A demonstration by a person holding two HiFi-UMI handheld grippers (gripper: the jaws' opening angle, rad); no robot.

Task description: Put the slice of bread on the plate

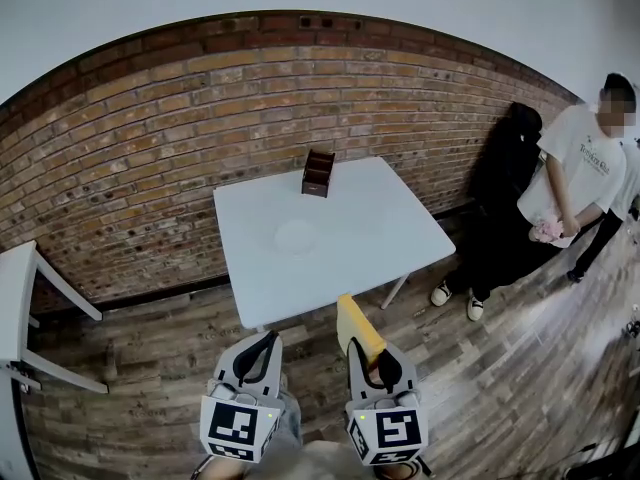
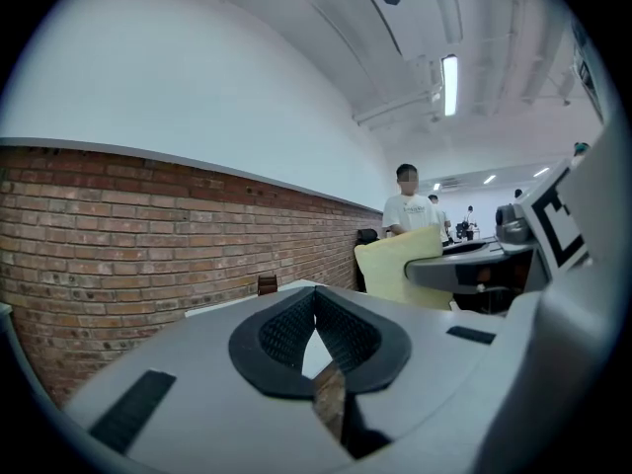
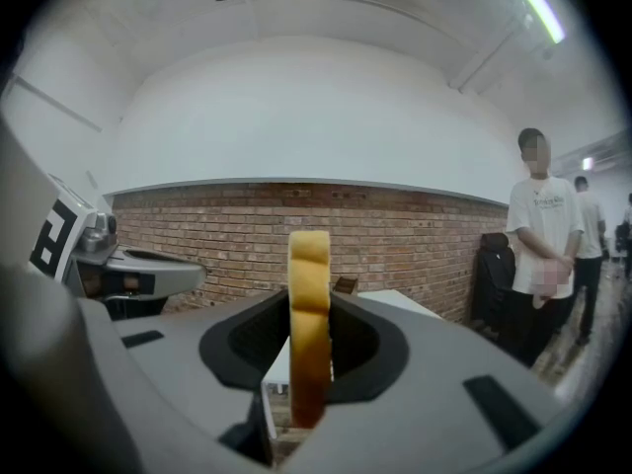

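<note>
- Brick wall [image 1: 200, 118] stands behind the white table [image 1: 400, 233]; a clear plate [image 1: 296, 236] lies near its middle, with a brown box [image 1: 318, 173] at 12 o'clock.
- Right gripper [image 1: 366, 356] clamps the bread slice [image 1: 356, 326] upright, at 5 o'clock from the plate.
- Left gripper [image 1: 265, 344] has its jaws together and empty.

White table [image 1: 390, 230] bears clear plate [image 1: 296, 236], brown holder [image 1: 318, 173].

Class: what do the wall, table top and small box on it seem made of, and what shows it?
Wall: matt brick, red-brown courses with mortar lines. Table top: smooth, white, perhaps laminate or plastic. Box: dark brown, probably wood.
</note>
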